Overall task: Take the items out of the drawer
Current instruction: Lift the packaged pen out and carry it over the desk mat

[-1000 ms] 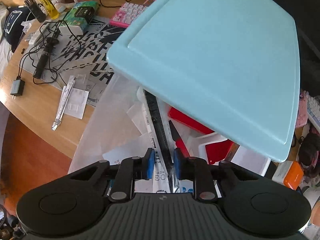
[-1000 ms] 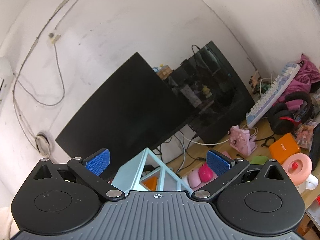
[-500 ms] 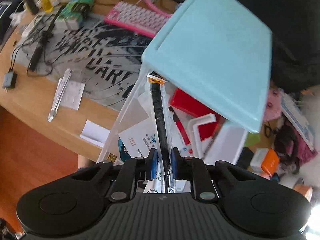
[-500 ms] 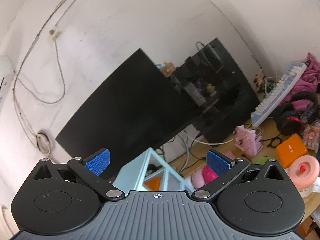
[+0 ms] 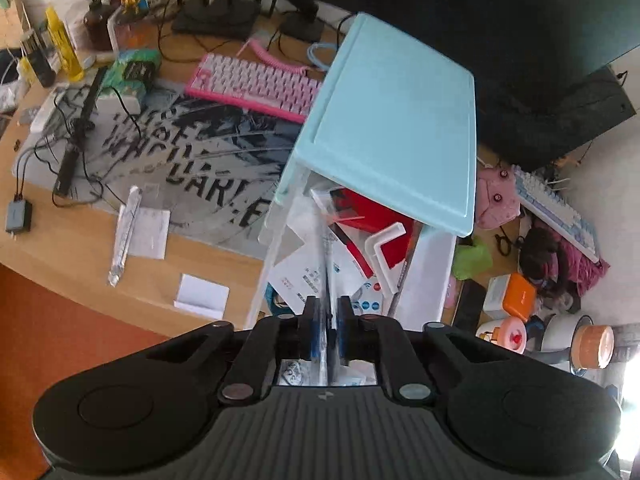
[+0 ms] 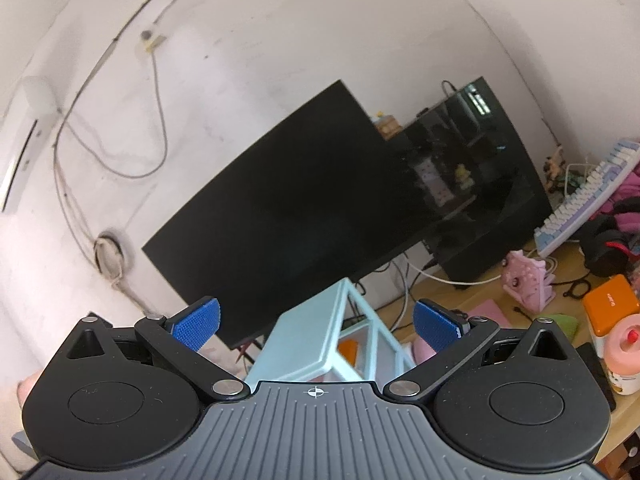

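Observation:
In the left wrist view a light blue drawer unit stands on the desk with its clear top drawer pulled out. The drawer holds papers, a red box and a white bracket. My left gripper is shut on a long thin clear packet, seen edge-on, and holds it above the open drawer. In the right wrist view my right gripper is open and empty, held above the blue unit and facing a dark monitor.
A pink keyboard and a printed desk mat lie left of the drawer. A long packet, paper slips and cables lie near the desk's front edge. An orange box and bottles crowd the right side.
My left gripper closed on the long packet and lifted it up and back out of the drawer; the drawer unit looks farther away. The right gripper stayed open, drifting slightly.

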Available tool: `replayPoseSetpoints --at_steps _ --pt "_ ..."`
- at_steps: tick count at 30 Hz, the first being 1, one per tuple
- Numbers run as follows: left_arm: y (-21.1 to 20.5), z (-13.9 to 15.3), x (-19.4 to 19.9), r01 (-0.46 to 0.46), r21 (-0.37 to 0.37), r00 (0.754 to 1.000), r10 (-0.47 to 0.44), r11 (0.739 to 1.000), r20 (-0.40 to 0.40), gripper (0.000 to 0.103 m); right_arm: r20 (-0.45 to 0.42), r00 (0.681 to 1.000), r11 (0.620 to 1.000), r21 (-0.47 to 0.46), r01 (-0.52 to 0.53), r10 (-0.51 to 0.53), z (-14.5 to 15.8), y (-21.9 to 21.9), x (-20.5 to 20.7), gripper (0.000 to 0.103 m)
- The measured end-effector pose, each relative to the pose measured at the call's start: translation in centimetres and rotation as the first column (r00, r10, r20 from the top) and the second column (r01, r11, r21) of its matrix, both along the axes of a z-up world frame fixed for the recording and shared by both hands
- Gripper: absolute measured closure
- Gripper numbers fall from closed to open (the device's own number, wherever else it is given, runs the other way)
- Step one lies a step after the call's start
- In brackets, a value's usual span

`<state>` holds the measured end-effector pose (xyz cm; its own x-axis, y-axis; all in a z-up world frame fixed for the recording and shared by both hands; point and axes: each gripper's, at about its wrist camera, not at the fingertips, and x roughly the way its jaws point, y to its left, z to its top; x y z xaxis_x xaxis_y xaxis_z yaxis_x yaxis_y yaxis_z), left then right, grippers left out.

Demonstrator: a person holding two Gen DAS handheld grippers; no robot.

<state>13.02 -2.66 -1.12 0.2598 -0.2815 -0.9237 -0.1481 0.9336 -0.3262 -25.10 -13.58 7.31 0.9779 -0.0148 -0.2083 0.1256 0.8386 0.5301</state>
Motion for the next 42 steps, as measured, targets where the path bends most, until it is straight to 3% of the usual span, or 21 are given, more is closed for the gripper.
replayPoseSetpoints --at_steps 11,16,23,30,36,42 --pt "1.1 -0.2 -0.9 0.04 -0.015 0.998 -0.039 0.999 0.057 0.093 -0.009 0.999 0.998 -0.055 -0.041 0.041 1.4 4.2 -0.6 0.0" --pt "1.4 2.1 -2.7 0.077 -0.004 0.984 -0.075 0.997 0.16 0.093 -0.015 0.999 0.996 -0.081 -0.045 0.044 1.9 5.6 -0.9 0.0" --pt "3.2 4.8 -5.2 0.051 0.054 0.941 -0.066 0.997 0.331 0.093 -0.014 0.996 0.988 -0.127 -0.088 0.087 2.9 8.4 -0.7 0.0" --pt "6.4 5.4 -7.2 -0.06 0.086 0.88 0.012 0.995 0.475 0.093 -0.032 0.988 0.972 -0.176 -0.156 0.152 3.7 12.1 0.4 0.0" --pt "9.1 3.4 -7.8 -0.166 0.128 0.836 0.07 0.978 0.544 0.093 -0.064 0.979 0.957 -0.211 -0.201 0.191 4.0 15.2 1.1 0.0" --pt "11.7 -0.9 -7.7 -0.255 0.149 0.8 0.122 0.956 0.587 0.093 -0.11 0.971 0.943 -0.239 -0.233 0.212 3.4 17.8 1.9 0.0"
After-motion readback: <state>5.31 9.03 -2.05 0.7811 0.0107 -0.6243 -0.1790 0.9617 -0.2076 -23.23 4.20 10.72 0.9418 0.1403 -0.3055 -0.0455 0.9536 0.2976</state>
